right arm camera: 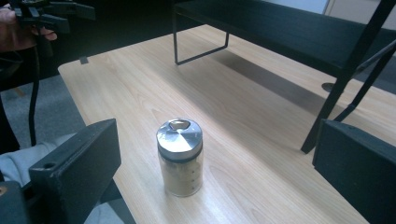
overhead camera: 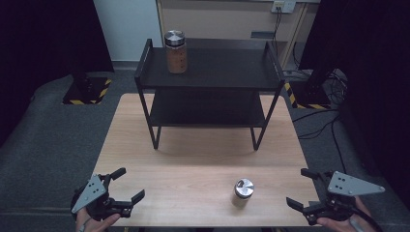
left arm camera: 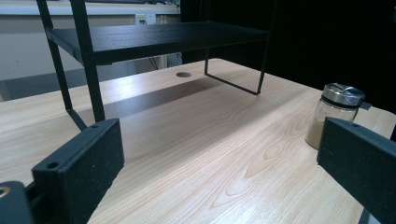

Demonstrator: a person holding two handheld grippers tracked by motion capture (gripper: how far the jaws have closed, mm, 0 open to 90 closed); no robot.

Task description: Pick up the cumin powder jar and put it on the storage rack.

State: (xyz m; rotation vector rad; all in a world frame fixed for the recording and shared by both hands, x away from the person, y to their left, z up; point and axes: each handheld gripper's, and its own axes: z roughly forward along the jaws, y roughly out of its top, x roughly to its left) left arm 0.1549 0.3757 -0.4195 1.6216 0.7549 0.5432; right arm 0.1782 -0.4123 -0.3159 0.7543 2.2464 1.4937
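My left gripper (overhead camera: 126, 186) hangs at the near left corner of the wooden table (overhead camera: 193, 159), its jaws spread wide with nothing between them. My right gripper (overhead camera: 302, 189) sits off the near right corner, jaws just as far apart and also empty.

The spice jar (overhead camera: 243, 192) nearest my right gripper stands upright on the table, well in front of the black shelf rack (overhead camera: 209, 77) and closer to the table's near edge. It is a short clear glass cylinder with a brushed metal shaker lid, about half full of a pale tan powder. In the right gripper view it stands between my two blocky matte black jaws but farther out, touching neither.

The table is light wood-grain laminate, smooth, with a round cable hole beneath the rack. The rack is thin black metal, two flat tiers on slim square legs.

A second jar (overhead camera: 175, 51) stands on the rack's top tier near its left rear corner, metal-lidded with reddish-brown contents; I cannot make out its label. My hands are cut off by the bottom edge of the high view.
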